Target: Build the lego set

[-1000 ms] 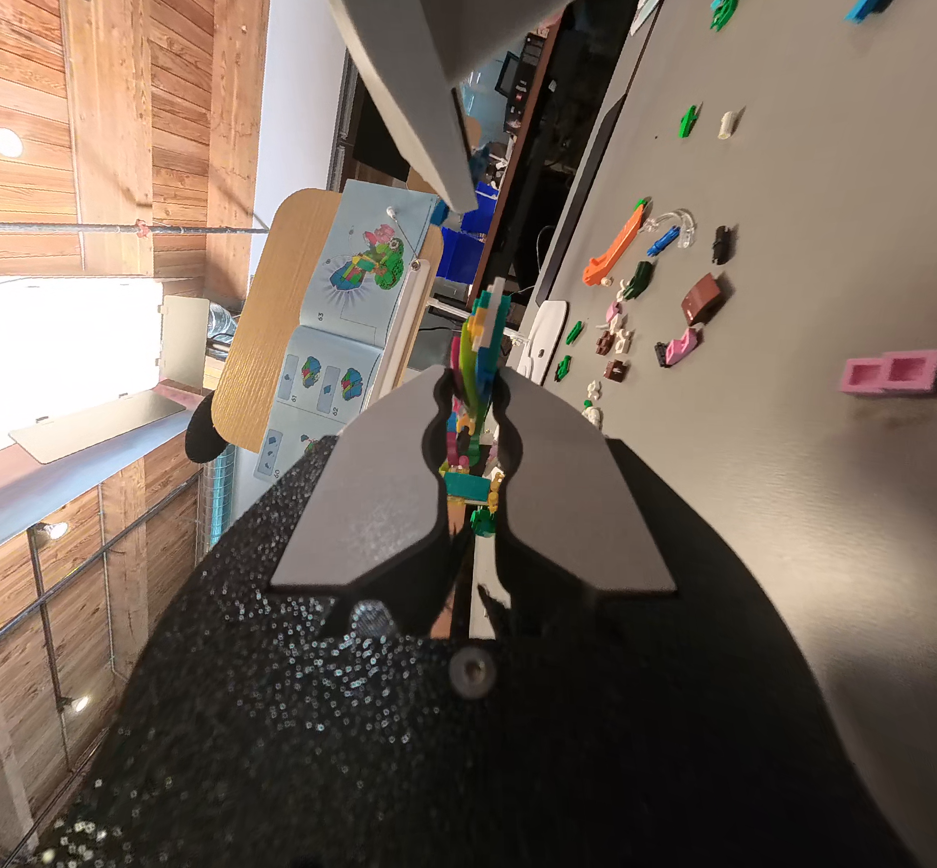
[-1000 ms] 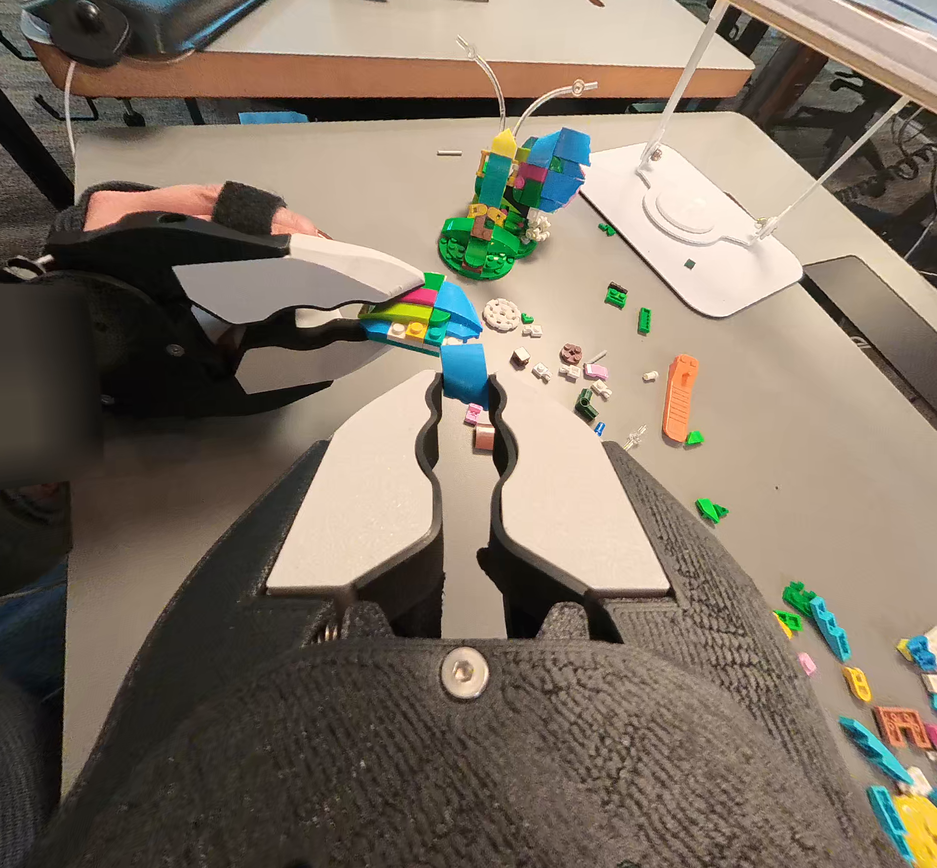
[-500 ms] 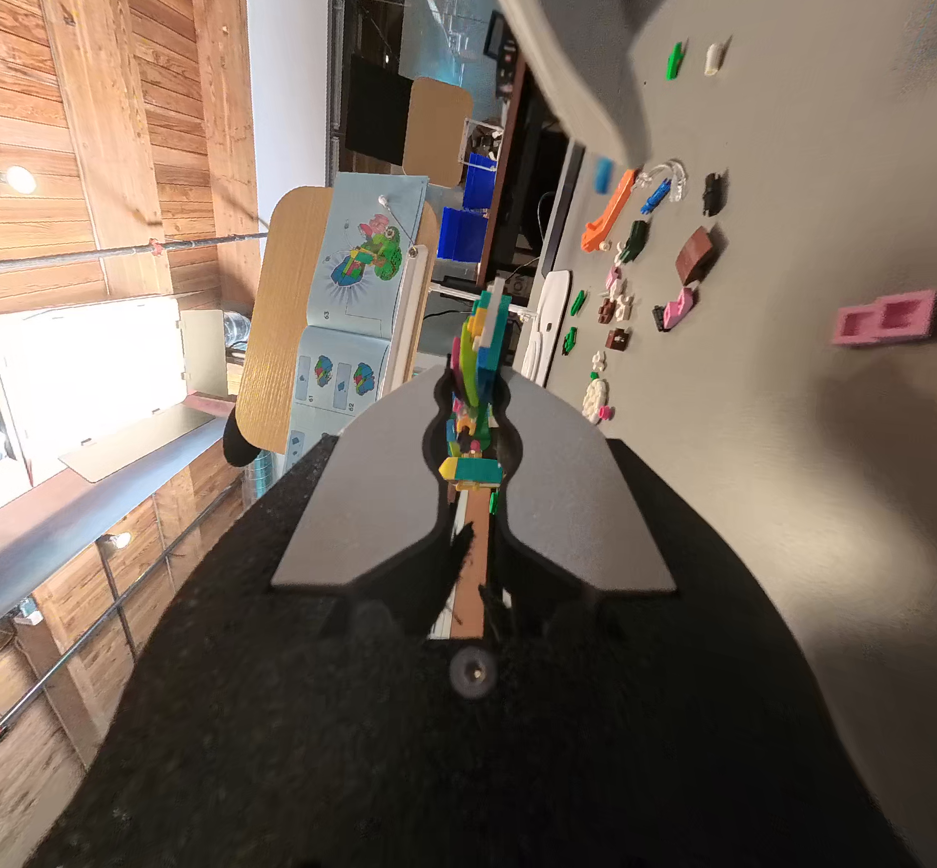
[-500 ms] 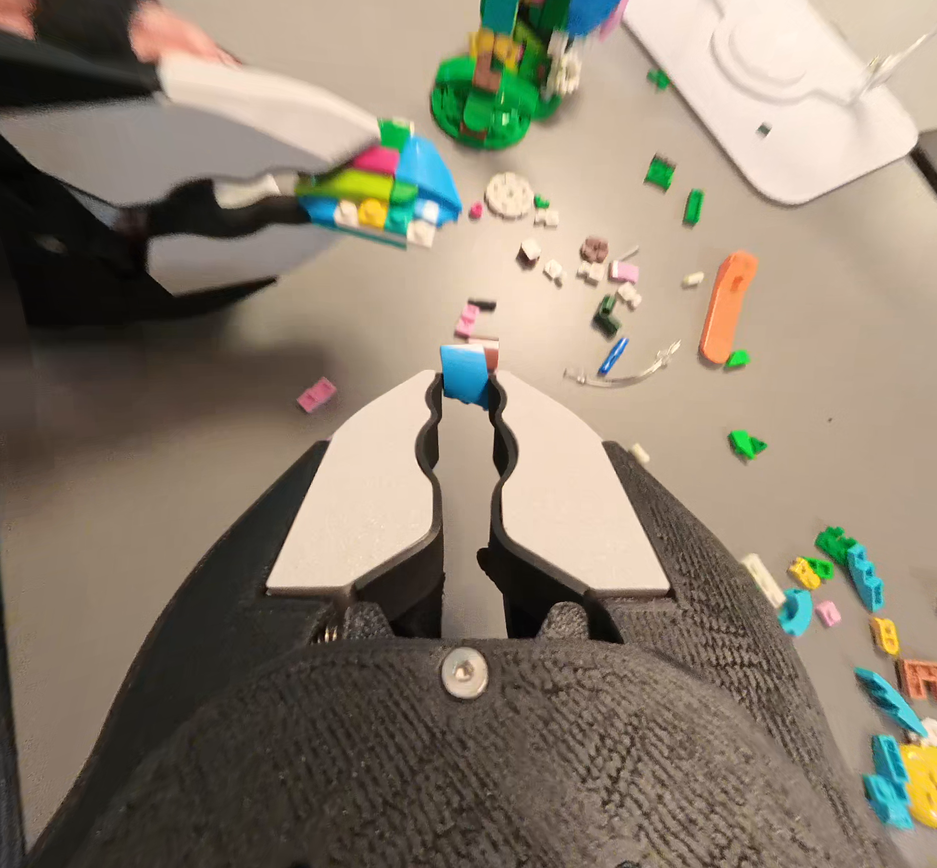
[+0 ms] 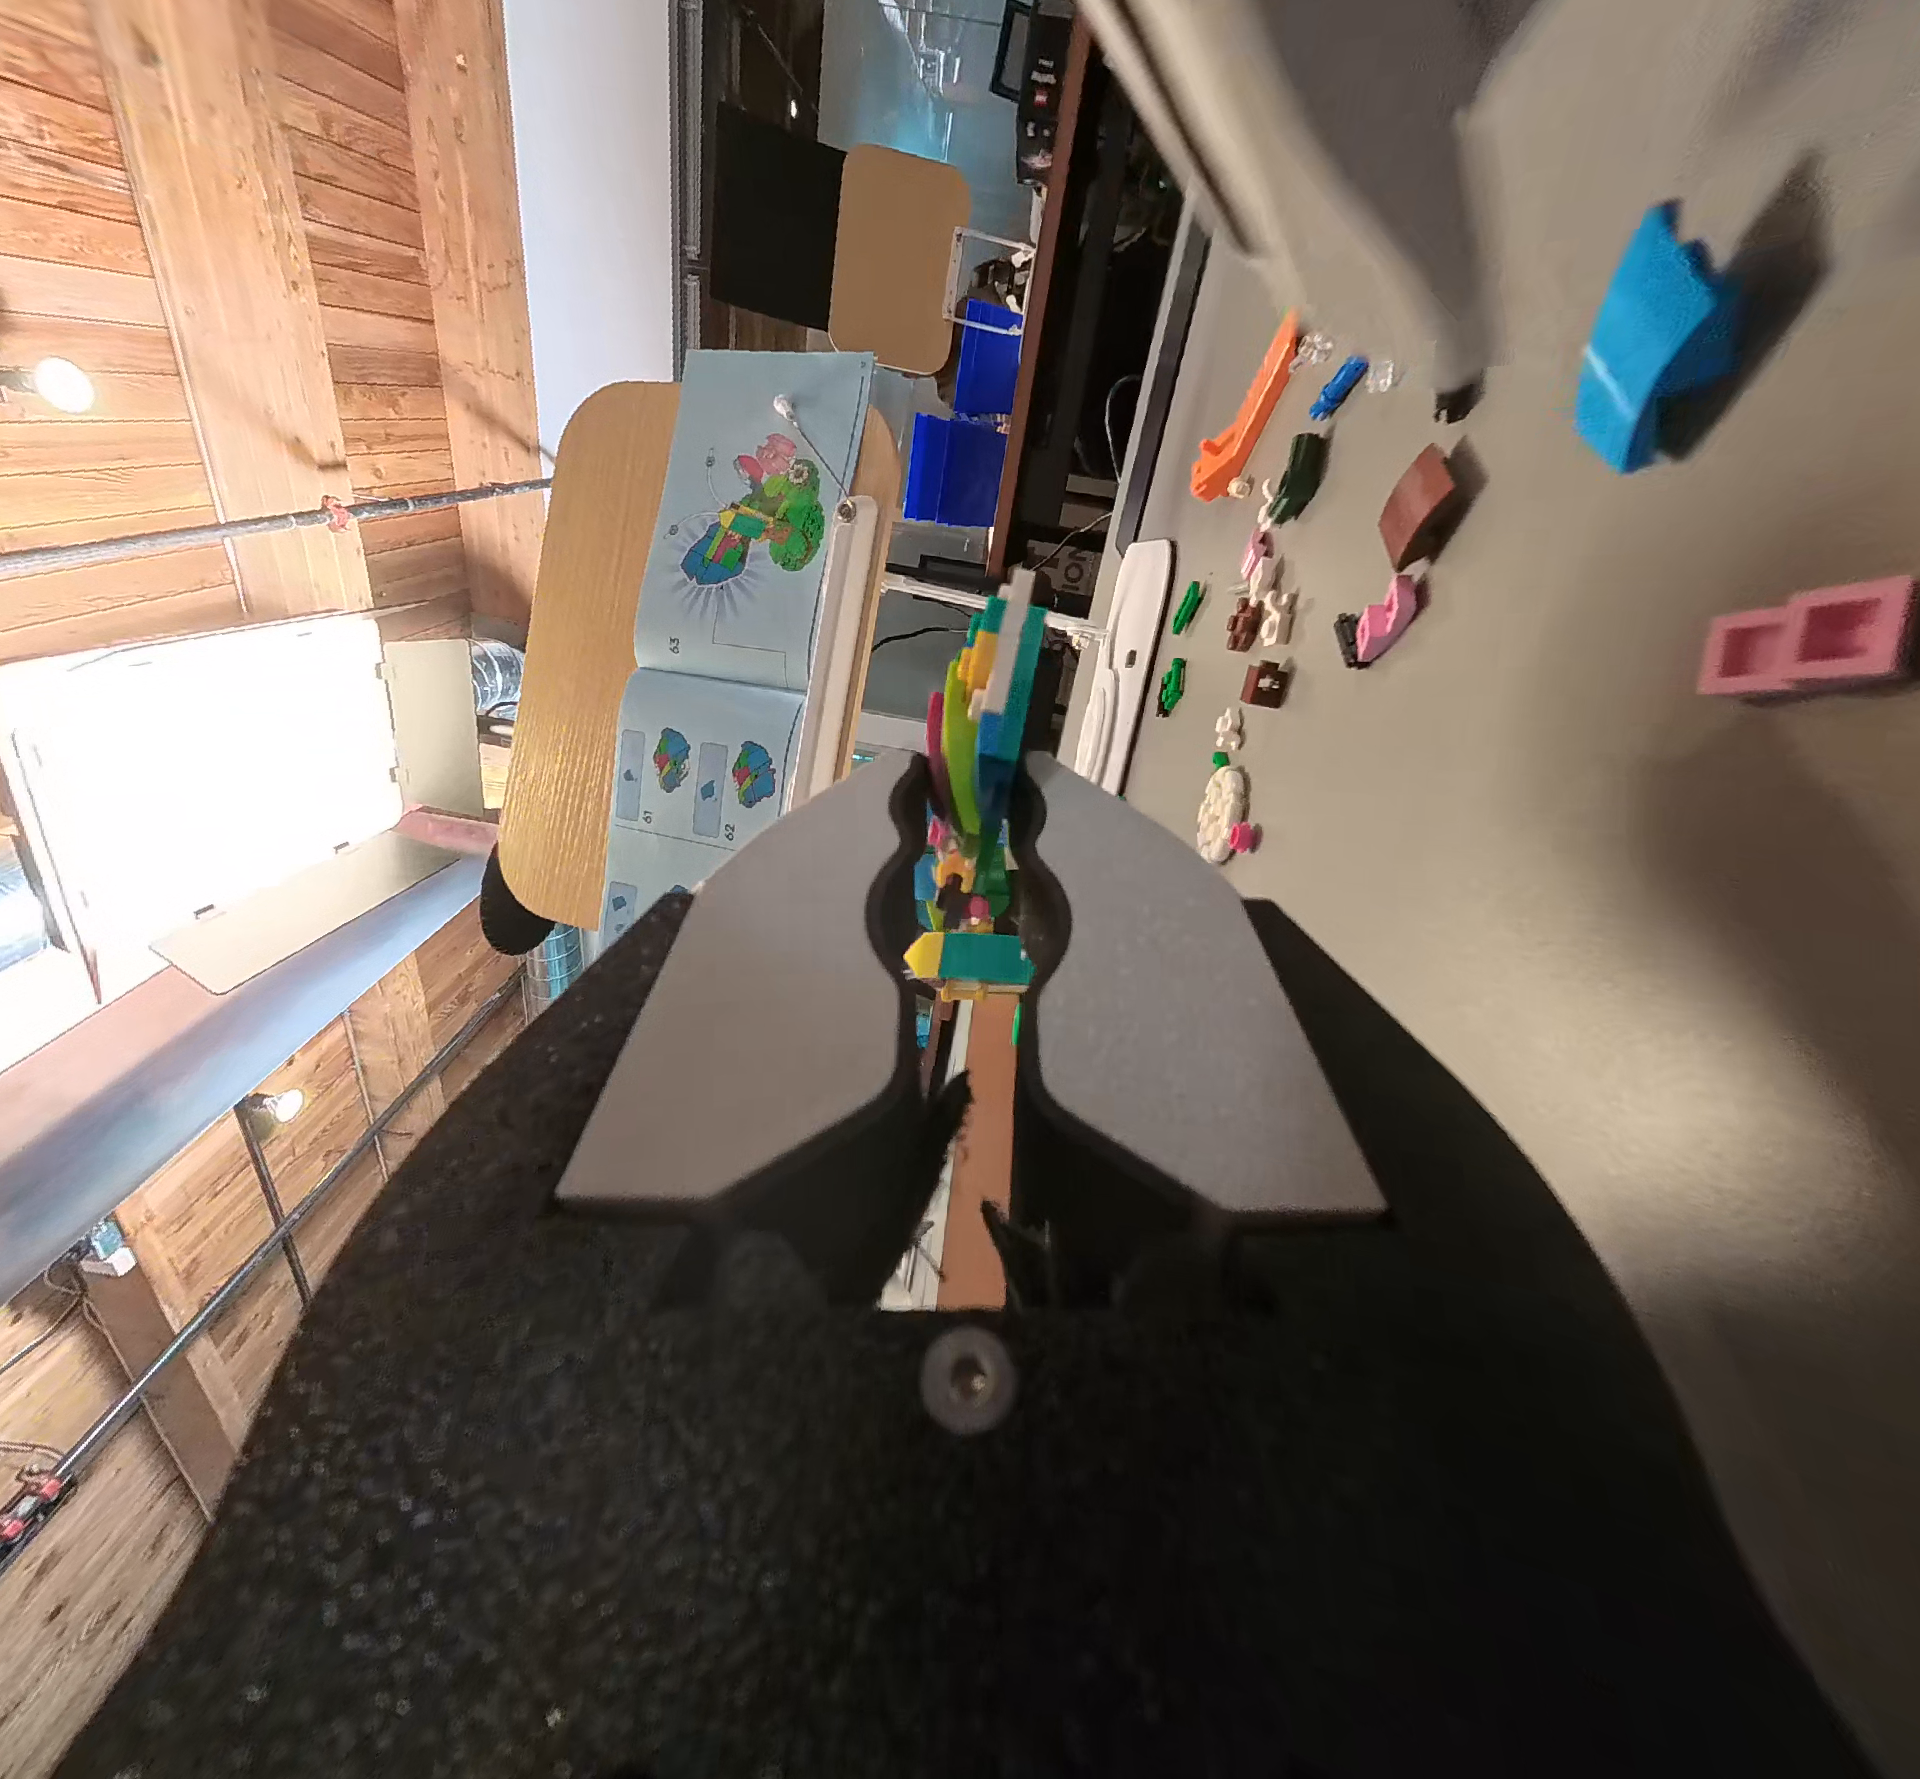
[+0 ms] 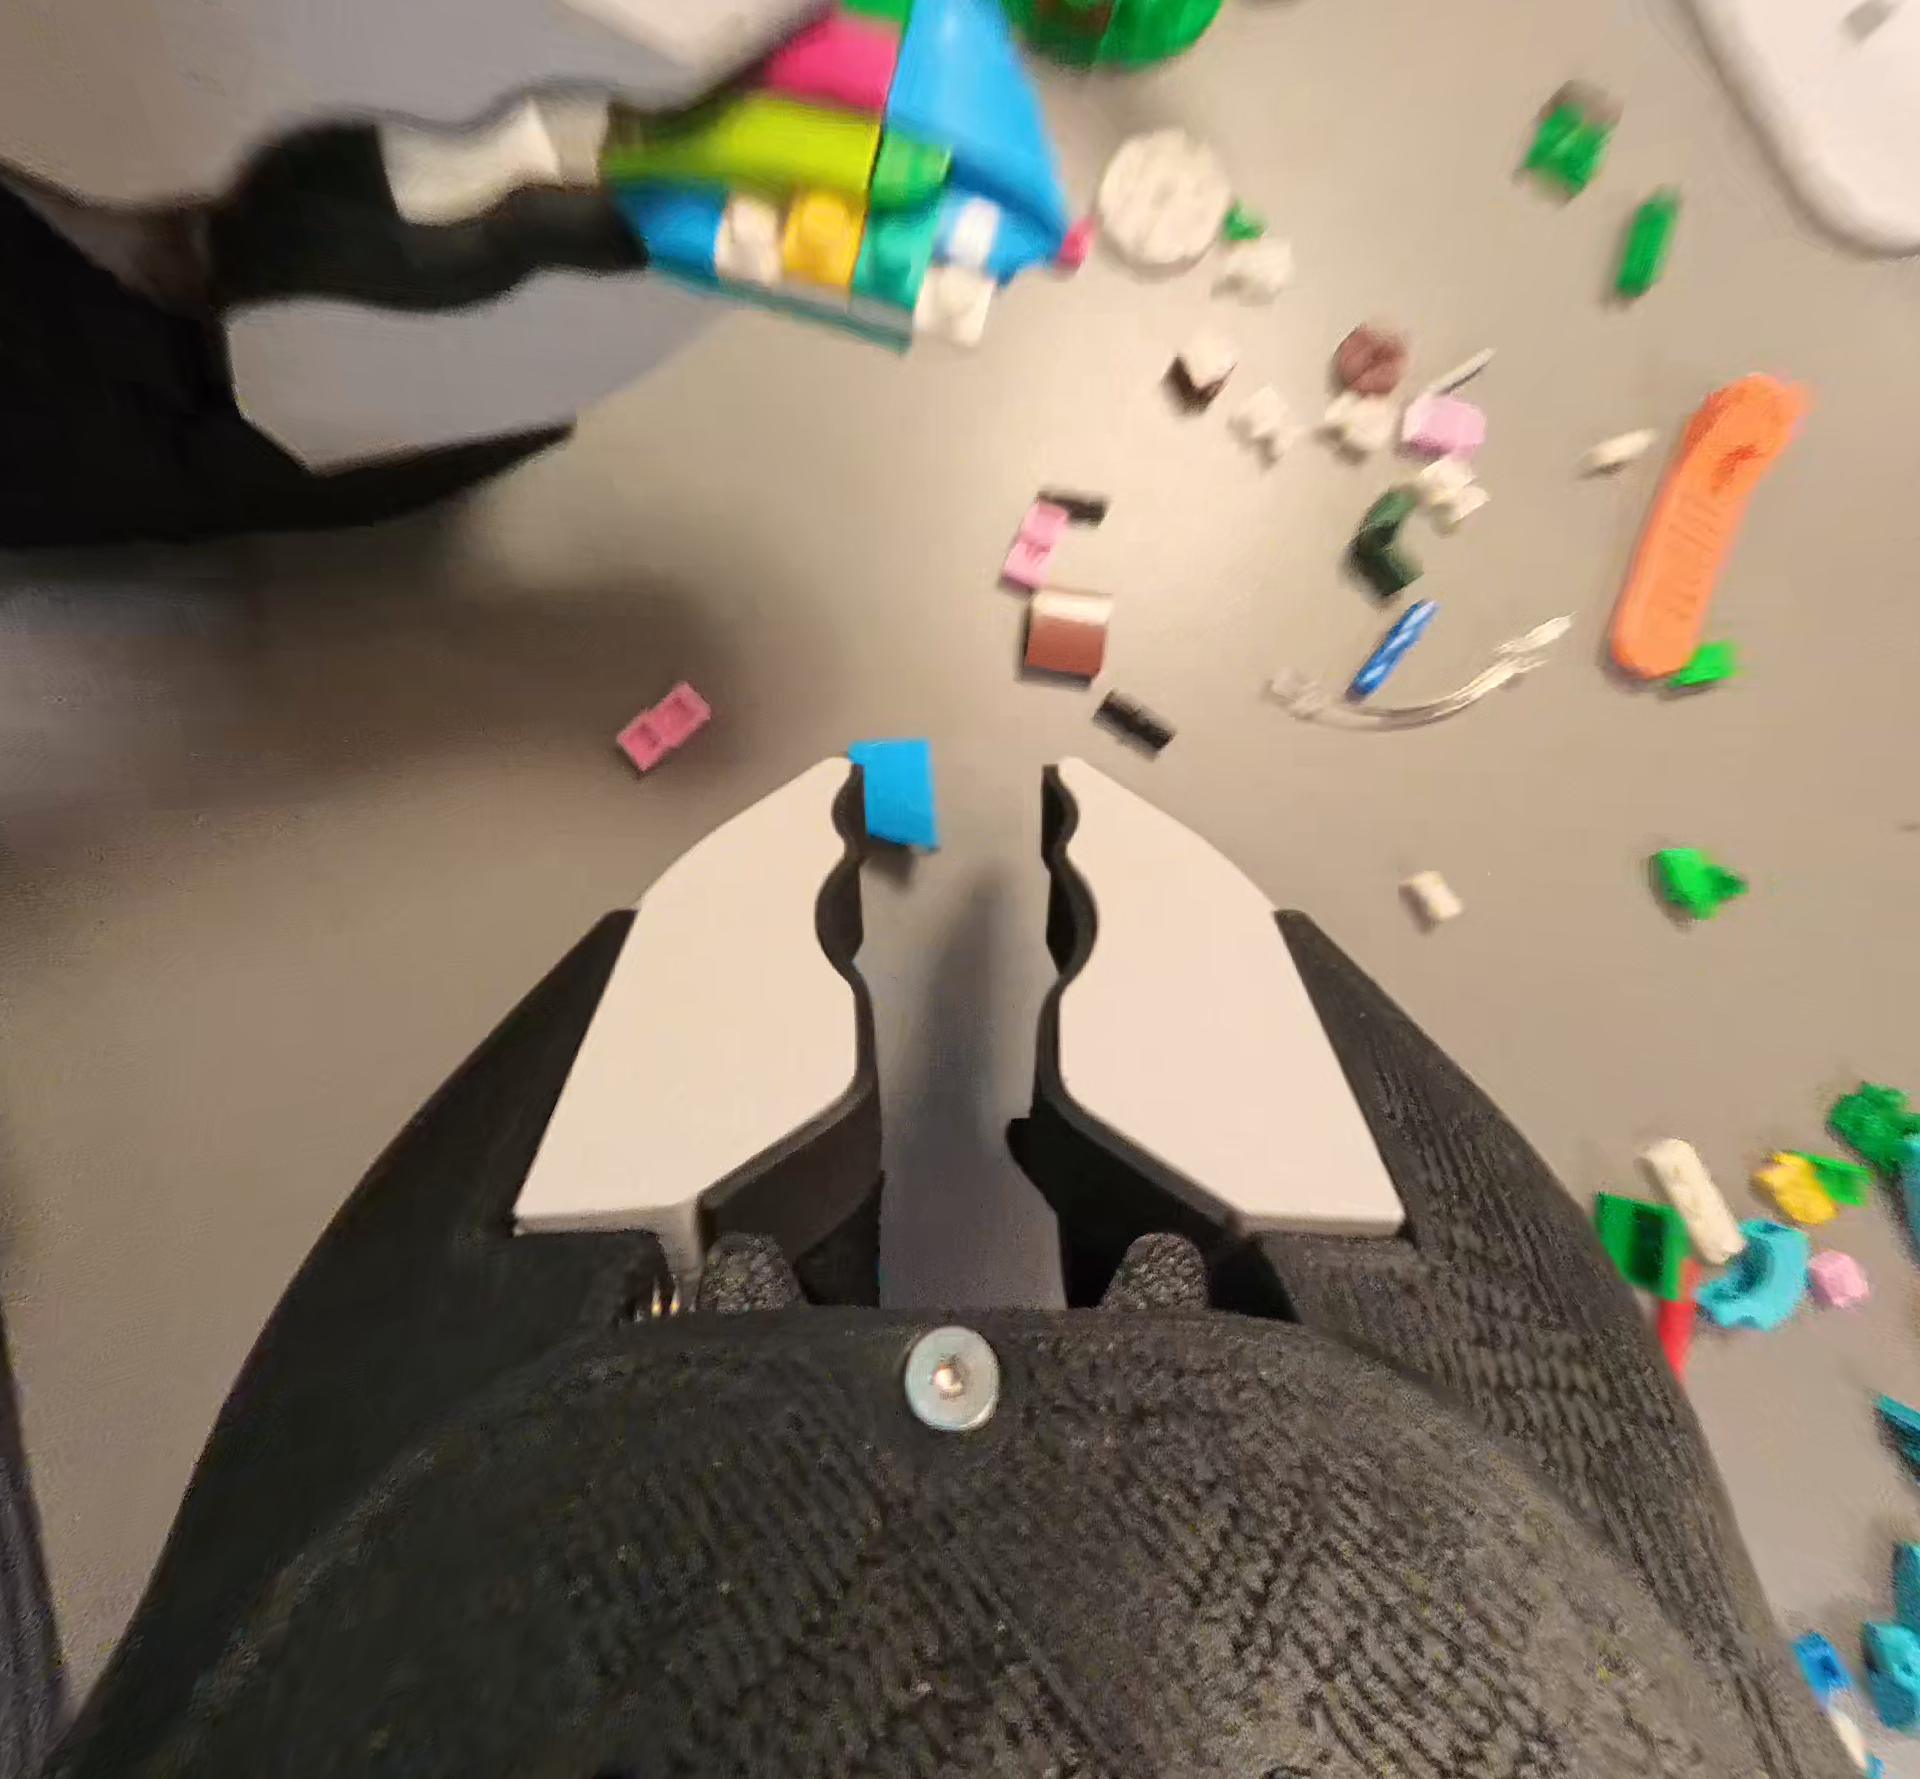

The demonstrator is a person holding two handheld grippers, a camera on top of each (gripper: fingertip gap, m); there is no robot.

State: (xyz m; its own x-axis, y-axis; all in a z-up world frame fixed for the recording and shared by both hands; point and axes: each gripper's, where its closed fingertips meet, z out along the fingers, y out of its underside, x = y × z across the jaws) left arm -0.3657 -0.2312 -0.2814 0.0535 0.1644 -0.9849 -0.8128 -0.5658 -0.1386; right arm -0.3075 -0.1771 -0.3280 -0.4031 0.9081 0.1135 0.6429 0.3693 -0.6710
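The right gripper (image 6: 948, 799) is spread apart around a blue brick (image 6: 894, 791) lying on the grey table (image 6: 416, 898) beside its left finger, while farther off the left gripper (image 5: 971, 784) is clamped on a colourful brick assembly (image 5: 982, 742) held above the table.

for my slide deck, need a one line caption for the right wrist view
Open right gripper above a blue brick on the grey table, left gripper holding a multicoloured lego assembly nearby.
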